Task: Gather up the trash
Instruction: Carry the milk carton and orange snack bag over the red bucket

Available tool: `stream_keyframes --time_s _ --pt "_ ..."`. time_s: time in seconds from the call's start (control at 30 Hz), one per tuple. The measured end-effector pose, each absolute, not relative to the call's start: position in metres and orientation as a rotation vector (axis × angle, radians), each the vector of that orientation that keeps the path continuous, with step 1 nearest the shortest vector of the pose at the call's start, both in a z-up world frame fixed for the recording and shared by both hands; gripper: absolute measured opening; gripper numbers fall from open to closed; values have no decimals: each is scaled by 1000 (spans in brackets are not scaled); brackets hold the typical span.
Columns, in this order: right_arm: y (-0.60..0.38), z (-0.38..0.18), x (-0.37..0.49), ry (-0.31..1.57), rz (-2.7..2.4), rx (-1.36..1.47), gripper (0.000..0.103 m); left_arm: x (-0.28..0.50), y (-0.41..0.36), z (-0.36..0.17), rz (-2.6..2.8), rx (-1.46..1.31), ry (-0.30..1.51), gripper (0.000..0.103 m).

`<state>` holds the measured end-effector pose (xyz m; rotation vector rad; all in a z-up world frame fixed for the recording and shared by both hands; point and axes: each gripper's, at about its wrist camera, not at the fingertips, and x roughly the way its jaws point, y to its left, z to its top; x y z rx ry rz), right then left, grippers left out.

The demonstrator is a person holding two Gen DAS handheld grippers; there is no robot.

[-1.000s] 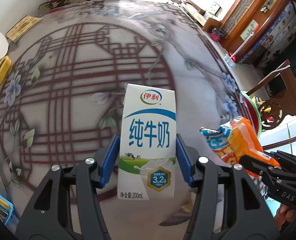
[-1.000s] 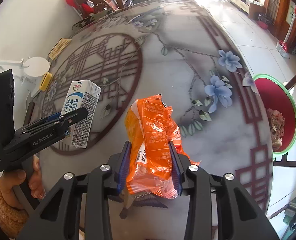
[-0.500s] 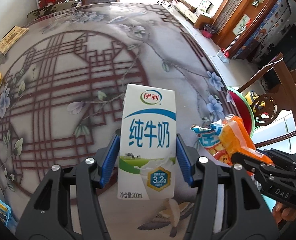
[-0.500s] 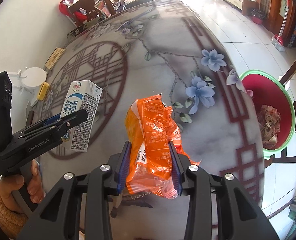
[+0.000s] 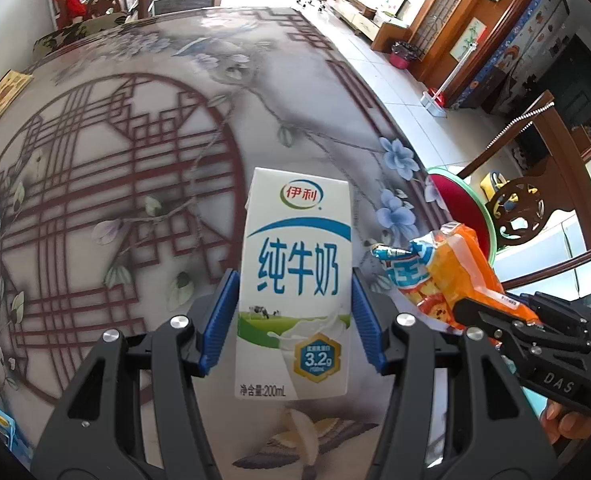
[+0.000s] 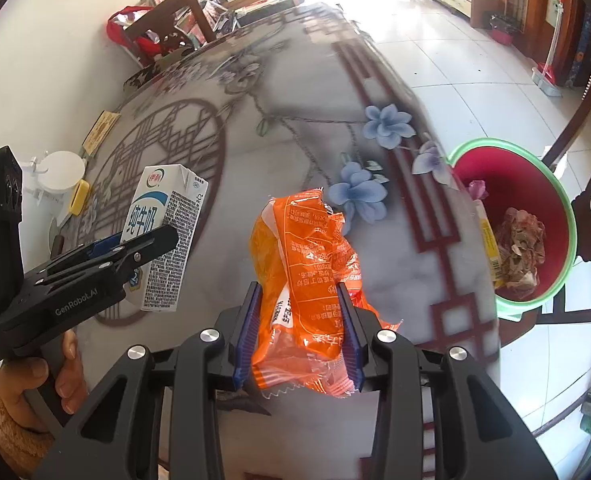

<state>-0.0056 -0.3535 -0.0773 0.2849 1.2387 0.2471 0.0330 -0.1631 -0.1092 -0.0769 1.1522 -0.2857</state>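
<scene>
Left gripper (image 5: 295,320) clamps the carton (image 5: 295,284), right gripper (image 6: 300,336) the wrapper (image 6: 307,280) – both above the table (image 6: 295,128), bin (image 6: 535,184) beyond its edge – the slick, crumpled wrapper may slip

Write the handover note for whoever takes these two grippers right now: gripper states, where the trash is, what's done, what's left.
Left gripper: shut on the milk carton, held above the table.
Right gripper: shut on the orange snack wrapper, also lifted clear.
Bin: red inside, green rim, beside the table's right edge, already holding some scraps.
Done: both items picked up.
Left: carry both over the bin and drop them in.
</scene>
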Motion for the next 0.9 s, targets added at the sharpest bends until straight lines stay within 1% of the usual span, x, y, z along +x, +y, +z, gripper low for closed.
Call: stream_keyframes --time_s 0.43,0.67,0.9 --pt "-407 -79 -14 1220 176 348 36 36 -218 -109 -353 -20 1161 53" --pt "-456 -84 -18 1210 101 398 36 40 -267 -110 -424 34 1168 53" --pt "-526 -86 -11 1177 -20 430 36 47 -318 -110 -486 75 1168 53"
